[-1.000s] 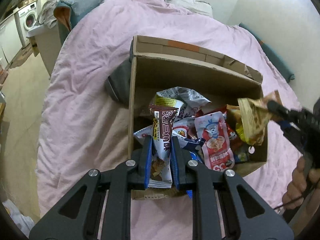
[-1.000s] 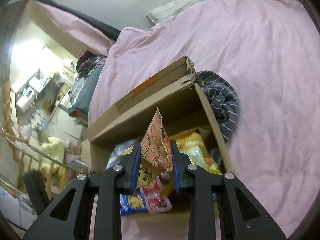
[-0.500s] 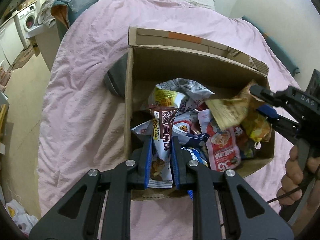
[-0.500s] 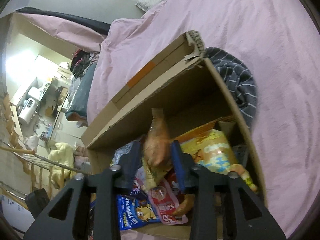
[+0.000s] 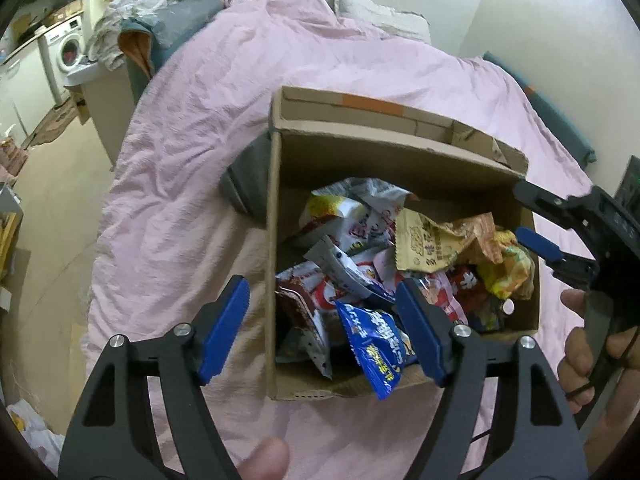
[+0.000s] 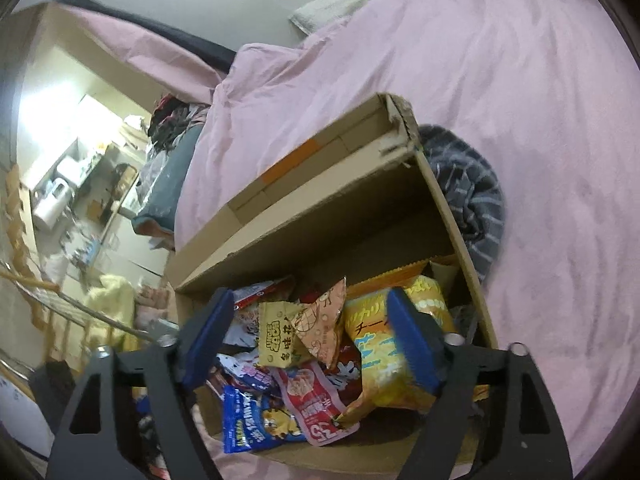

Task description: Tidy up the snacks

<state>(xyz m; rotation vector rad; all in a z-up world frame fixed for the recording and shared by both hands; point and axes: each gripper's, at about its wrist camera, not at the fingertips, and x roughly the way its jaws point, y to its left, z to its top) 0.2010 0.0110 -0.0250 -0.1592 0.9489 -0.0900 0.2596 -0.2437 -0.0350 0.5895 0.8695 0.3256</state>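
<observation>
A brown cardboard box (image 5: pixel 276 208) sits on the pink bed, filled with several snack packets. My left gripper (image 5: pixel 324 324) is open and empty over the box's near left corner. A brown-and-white packet (image 5: pixel 300 316) lies in the box below it, next to a blue packet (image 5: pixel 372 352). My right gripper (image 6: pixel 310 336) is open and empty over the box; it also shows in the left wrist view (image 5: pixel 536 220). A tan-and-orange packet (image 6: pixel 304 328) lies on the pile between its fingers, beside a yellow cheese snack bag (image 6: pixel 384 344). The same tan packet shows in the left wrist view (image 5: pixel 436 244).
The pink bedspread (image 5: pixel 192 168) surrounds the box. A grey striped cloth (image 6: pixel 472 200) lies against the box's side. A pillow (image 5: pixel 376 16) is at the head of the bed. A washing machine (image 5: pixel 68 48) and clutter stand beyond the bed's left edge.
Both grippers have opened. The left let go of the brown-and-white packet and the right let go of the tan-and-orange packet; both packets now lie in the box.
</observation>
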